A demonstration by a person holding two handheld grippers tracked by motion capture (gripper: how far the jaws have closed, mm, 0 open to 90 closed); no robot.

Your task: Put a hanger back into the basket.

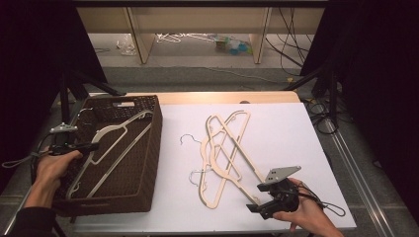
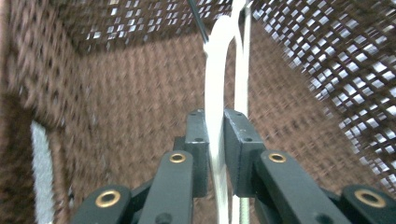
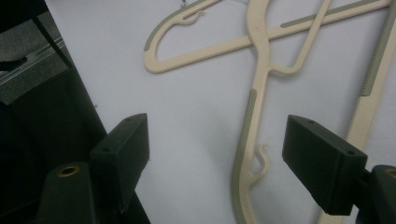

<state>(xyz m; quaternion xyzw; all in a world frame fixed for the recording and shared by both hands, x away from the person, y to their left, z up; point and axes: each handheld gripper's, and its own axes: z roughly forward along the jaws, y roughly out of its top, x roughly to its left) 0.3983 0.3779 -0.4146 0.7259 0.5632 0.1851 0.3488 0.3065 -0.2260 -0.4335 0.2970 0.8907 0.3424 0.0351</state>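
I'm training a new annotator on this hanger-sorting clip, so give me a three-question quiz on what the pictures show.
1. True or false: the left hand-held gripper has a cream hanger between its jaws inside the brown woven basket.
2. How do the right hand-held gripper jaws stand? A) spread wide above the white sheet B) clamped on a hanger
3. Fill in: the pile of hangers lies on the ____ sheet.

Key: 1 true; 2 A; 3 white.
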